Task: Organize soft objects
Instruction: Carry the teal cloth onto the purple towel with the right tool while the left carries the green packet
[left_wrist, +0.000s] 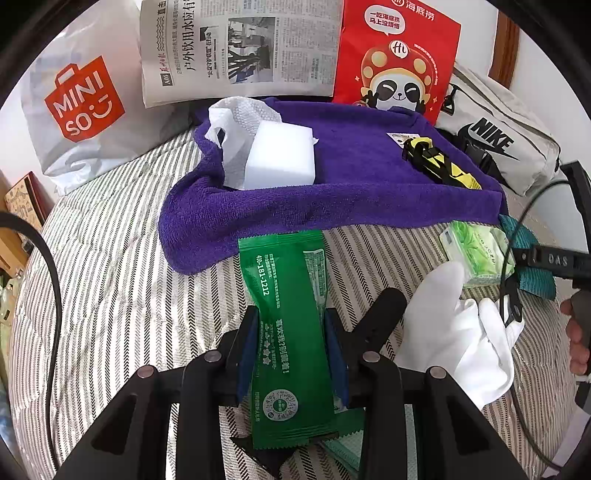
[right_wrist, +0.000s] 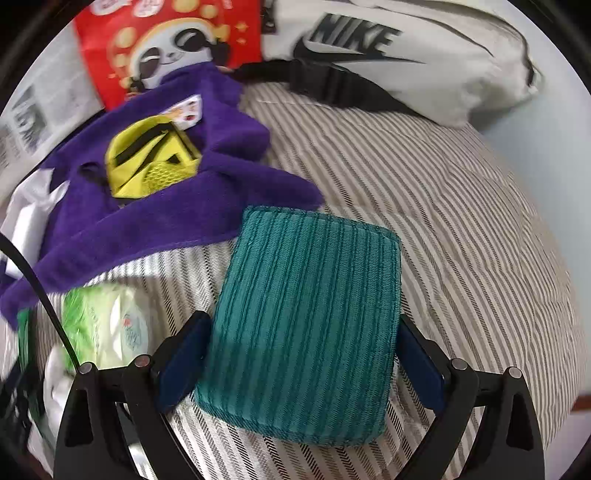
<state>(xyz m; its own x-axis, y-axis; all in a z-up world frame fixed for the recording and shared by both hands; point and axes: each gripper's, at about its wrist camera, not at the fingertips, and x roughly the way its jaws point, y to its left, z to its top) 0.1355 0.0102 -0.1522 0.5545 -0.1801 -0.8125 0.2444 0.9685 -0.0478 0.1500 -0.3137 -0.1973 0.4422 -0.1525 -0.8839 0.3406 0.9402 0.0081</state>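
On the striped bedcover (right_wrist: 461, 236), 1 green sachet (left_wrist: 291, 332) is clamped between the pads of the left gripper (left_wrist: 291, 350), just short of the purple towel (left_wrist: 332, 177). 1 teal sponge (right_wrist: 306, 325) lies between the spread jaws of the right gripper (right_wrist: 299, 358), apparently released. Sorting is judged midway; a place for the sachet is needed next.

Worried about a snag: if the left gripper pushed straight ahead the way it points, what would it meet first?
The left gripper, shut on the green packet, would probably run that packet's far end into the edge of the purple towel just beyond it; depth is hard to judge.
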